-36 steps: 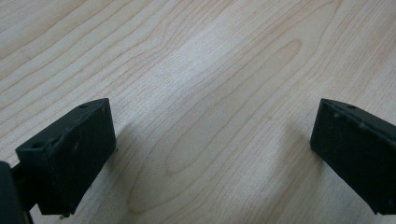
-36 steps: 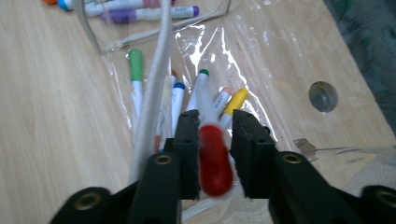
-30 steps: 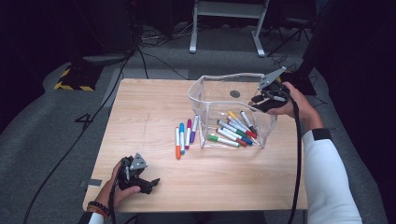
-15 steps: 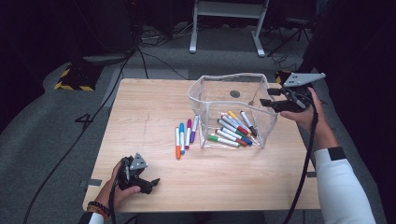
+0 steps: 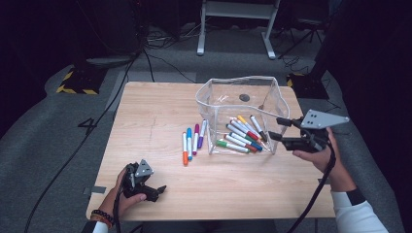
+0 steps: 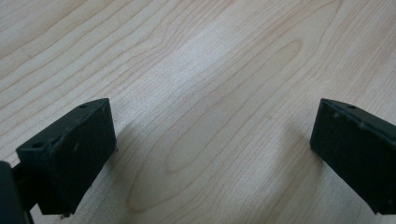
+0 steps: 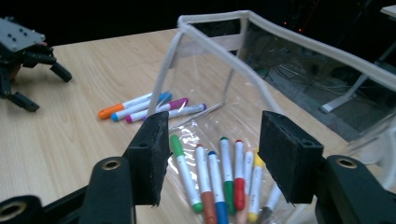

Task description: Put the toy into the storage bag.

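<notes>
A clear plastic pouch (image 5: 233, 82) (image 7: 215, 18) stands open on the wooden table (image 5: 155, 107), with several coloured markers (image 5: 243, 136) (image 7: 219, 172) lying inside it. Several more markers (image 5: 192, 141) (image 7: 149, 106) lie on the wood just left of the pouch. My right gripper (image 5: 276, 129) (image 7: 212, 154) hovers at the pouch's near right side and points at it. Its jaws have just been opening, and nothing is pinched between them. My left gripper (image 5: 159, 192) (image 6: 210, 154) rests open near the table's front left edge, over bare wood (image 6: 210, 70).
A small dark round spot (image 5: 244, 97) shows through the pouch's far wall. Cables, a black-and-yellow marked block (image 5: 77, 80) and white stand legs (image 5: 233, 29) are on the floor beyond the table. In the right gripper view the other gripper (image 7: 18, 60) sits at the far left.
My right gripper has moved from the pouch's far right rim toward the near right side, and its jaws stand wider. The left gripper has kept still.
</notes>
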`<state>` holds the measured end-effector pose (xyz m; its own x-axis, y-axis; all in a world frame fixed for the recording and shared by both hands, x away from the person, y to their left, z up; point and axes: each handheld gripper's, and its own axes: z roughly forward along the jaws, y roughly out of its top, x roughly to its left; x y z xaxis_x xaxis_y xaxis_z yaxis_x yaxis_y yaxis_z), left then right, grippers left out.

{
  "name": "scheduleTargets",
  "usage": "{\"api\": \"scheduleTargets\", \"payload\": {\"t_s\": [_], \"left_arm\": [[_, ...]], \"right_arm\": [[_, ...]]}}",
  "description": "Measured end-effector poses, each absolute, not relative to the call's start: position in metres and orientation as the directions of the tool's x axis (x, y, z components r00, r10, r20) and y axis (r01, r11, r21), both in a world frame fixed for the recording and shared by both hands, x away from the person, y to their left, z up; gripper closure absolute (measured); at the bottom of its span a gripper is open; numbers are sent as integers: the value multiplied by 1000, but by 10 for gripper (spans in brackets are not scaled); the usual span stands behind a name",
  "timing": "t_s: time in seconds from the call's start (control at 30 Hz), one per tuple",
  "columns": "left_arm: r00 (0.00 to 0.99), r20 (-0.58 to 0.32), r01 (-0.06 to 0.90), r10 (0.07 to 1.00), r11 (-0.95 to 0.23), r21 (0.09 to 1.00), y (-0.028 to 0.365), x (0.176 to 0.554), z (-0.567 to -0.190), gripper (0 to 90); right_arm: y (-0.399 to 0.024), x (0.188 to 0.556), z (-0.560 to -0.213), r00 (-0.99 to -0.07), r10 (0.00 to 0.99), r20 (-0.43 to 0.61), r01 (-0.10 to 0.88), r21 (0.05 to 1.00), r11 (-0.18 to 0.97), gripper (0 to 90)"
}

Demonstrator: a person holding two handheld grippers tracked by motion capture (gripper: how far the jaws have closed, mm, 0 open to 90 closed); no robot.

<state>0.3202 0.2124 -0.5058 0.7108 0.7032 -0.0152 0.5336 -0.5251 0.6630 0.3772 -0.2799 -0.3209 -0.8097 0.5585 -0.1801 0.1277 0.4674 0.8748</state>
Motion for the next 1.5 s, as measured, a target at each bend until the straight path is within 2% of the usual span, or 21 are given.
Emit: {"api": "scheduleTargets", "payload": {"t_s": [0.2, 0.47, 0.7, 0.93, 1.1, 1.43, 1.5], "left_arm": [[709, -15, 535, 705, -524, 663, 212, 320, -506, 5], [709, -14, 534, 705, -524, 663, 212, 320, -506, 5], [709, -15, 535, 705, -524, 663, 212, 320, -506, 6], [708, -19, 537, 706, -521, 664, 212, 319, -506, 5], [708, -19, 537, 706, -521, 664, 212, 319, -506, 5], [712, -17, 534, 702, -526, 662, 213, 318, -506, 5], [712, -16, 533, 702, -527, 662, 213, 318, -506, 5]], "right_arm": [[-255, 361, -352, -848, 514, -130, 144, 876, 460, 406], [-195, 350, -402, -879, 468, -92, 163, 864, 477, 415], [-124, 351, -437, -909, 400, -119, 137, 821, 554, 400], [-64, 360, -455, -932, 338, -131, 100, 804, 586, 396], [-40, 376, -465, -929, 351, -115, 126, 794, 595, 386], [-16, 407, -478, -893, 420, -163, 165, 749, 642, 388], [-14, 411, -479, -889, 437, -136, 194, 752, 629, 388]]}}
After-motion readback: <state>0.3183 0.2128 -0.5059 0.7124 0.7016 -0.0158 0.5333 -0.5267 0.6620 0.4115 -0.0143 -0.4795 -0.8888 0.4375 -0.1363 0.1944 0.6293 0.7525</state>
